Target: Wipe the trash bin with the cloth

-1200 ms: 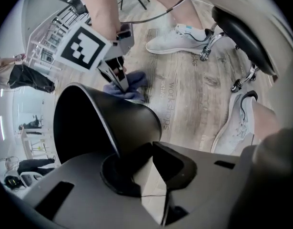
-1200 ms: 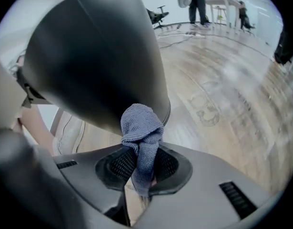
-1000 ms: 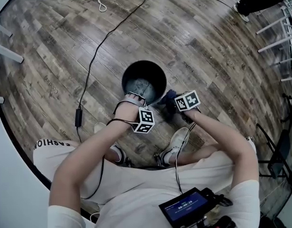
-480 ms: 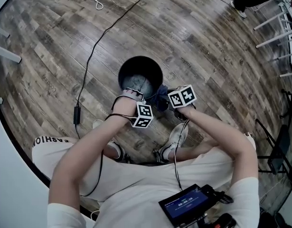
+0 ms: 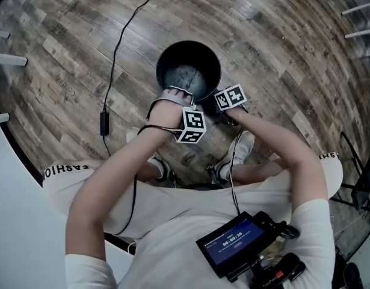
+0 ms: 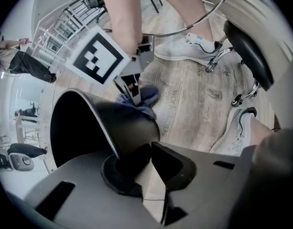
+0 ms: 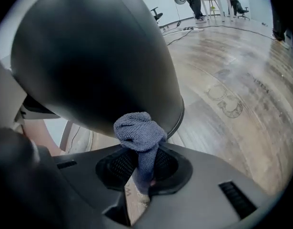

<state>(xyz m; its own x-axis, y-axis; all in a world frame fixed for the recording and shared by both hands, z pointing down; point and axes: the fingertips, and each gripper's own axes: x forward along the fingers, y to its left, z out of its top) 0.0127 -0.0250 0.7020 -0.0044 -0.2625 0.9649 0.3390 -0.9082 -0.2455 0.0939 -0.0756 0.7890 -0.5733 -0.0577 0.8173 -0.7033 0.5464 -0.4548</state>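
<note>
Head view: 1 trash bin [image 5: 204,58]; left gripper [image 6: 144,159] clamps rim, right gripper [image 7: 141,175] pinches 1 cloth [image 7: 139,128].

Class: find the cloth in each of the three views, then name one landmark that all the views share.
Head view: not made out; probably hidden under the right gripper, beside the bin.
Left gripper view: cloth just above centre, beyond the bin's rim, below the right gripper.
Right gripper view: lower centre, clamped between the jaws, in front of the bin's wall.
Shared landmark: the black bin.
</note>
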